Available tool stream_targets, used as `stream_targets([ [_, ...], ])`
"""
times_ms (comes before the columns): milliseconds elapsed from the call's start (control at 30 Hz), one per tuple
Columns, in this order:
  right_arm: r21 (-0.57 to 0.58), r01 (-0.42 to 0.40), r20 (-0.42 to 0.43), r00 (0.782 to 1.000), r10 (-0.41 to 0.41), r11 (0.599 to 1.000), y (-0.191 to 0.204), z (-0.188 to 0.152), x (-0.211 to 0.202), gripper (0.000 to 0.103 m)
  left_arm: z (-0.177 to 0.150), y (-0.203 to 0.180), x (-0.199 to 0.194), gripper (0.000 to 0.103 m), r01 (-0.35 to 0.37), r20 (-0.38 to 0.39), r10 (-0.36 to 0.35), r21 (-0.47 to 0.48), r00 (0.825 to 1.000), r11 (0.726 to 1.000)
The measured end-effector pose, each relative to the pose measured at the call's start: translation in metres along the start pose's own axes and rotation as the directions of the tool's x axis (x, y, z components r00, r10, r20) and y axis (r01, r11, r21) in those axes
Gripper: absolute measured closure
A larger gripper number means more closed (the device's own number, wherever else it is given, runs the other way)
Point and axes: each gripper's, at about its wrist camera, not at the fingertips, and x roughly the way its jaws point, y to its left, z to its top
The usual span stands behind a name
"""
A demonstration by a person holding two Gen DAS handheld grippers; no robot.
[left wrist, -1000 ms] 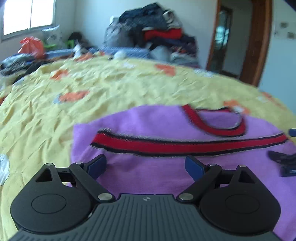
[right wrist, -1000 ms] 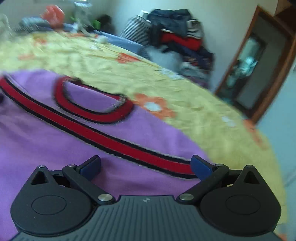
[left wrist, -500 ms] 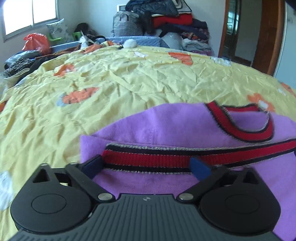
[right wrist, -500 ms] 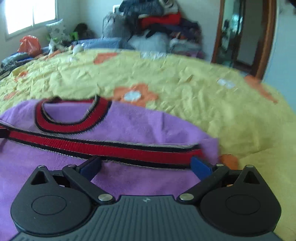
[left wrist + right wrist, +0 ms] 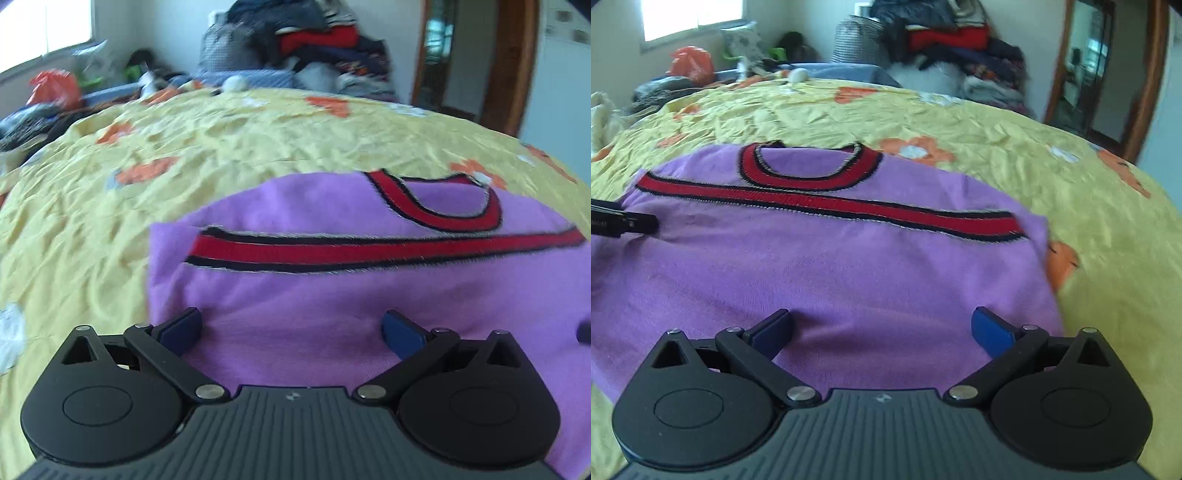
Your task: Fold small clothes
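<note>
A small purple sweater (image 5: 332, 295) with a red, black-edged chest stripe and collar lies flat on the yellow bedspread (image 5: 184, 147). It also shows in the right wrist view (image 5: 831, 266). My left gripper (image 5: 291, 328) is open and empty over the sweater's left part, near its left edge. My right gripper (image 5: 882, 328) is open and empty over the sweater's right part. The left gripper's tip (image 5: 624, 223) shows at the left edge of the right wrist view, at the sweater's left side.
The yellow flowered bedspread (image 5: 960, 122) spreads around the sweater. A pile of clothes (image 5: 314, 40) stands at the bed's far end. An orange bag (image 5: 55, 85) and clutter lie at the far left. A wooden door frame (image 5: 509, 66) is at the right.
Both grippers have pulled back and lifted a little from the sweater's stripe. The sweater lies flat as before, and both grippers stay open.
</note>
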Motion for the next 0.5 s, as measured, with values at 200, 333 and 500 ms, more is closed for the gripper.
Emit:
stream_targets([
  [200, 0.025, -0.05, 0.008, 0.999, 0.05, 0.998, 0.012, -0.042, -0.04, 0.0, -0.027, -0.008, -0.056, 0.005, 0.107, 0.025, -0.106, -0.038, 0.994, 0.994],
  [333, 0.002, -0.022, 0.023, 0.999, 0.022, 1.0, 0.018, -0.079, -0.059, 0.0, -0.078, -0.035, -0.093, 0.003, 0.165, 0.025, -0.167, 0.059, 0.986, 0.984],
  [500, -0.032, -0.002, -0.018, 1.0, 0.002, 0.999, 0.019, -0.084, -0.068, 0.0, -0.112, -0.042, -0.093, 0.0, 0.095, -0.009, -0.095, 0.148, 0.995, 0.984],
])
